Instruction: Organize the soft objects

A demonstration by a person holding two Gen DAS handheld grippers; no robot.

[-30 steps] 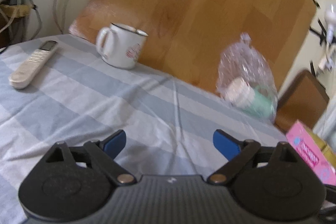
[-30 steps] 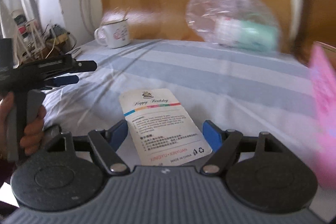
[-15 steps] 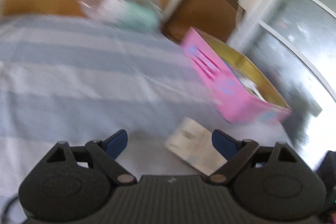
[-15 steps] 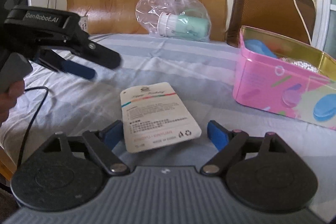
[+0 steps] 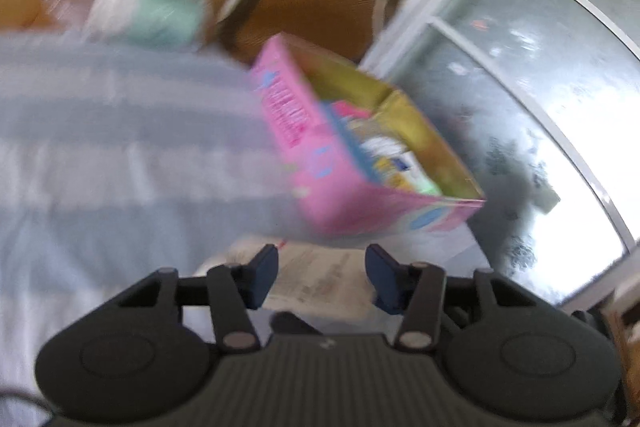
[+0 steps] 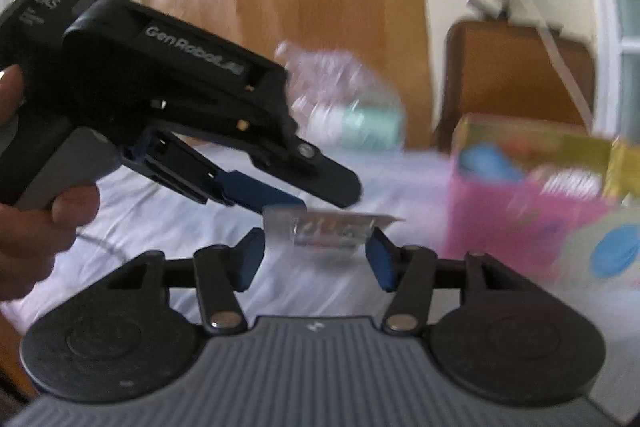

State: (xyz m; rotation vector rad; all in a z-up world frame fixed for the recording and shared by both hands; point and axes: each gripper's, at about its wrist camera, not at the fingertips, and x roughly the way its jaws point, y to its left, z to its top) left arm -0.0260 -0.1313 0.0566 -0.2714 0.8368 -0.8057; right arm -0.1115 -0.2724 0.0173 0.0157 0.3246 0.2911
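Observation:
A flat white packet [image 5: 320, 279] with print lies on the striped cloth, between the open fingers of my left gripper [image 5: 322, 275]. In the right wrist view the packet [image 6: 328, 227] sits just ahead of my right gripper [image 6: 316, 255], which is open with the packet between its tips. The left gripper's body [image 6: 168, 115] reaches in from the left, its blue fingers [image 6: 256, 193] right over the packet's near edge. A pink open box [image 5: 344, 163] holding colourful items stands to the right; it also shows in the right wrist view [image 6: 532, 211]. Both views are blurred.
A clear plastic bag [image 6: 340, 99] with a mint bottle lies at the back against a wooden board [image 6: 320, 7]. A brown chair back [image 6: 516, 75] stands behind the pink box. A glass door [image 5: 540, 107] is on the right.
The left gripper swung right and down over the packet. The right gripper moved forward so the packet sits between its tips. Both grippers' fingers have narrowed.

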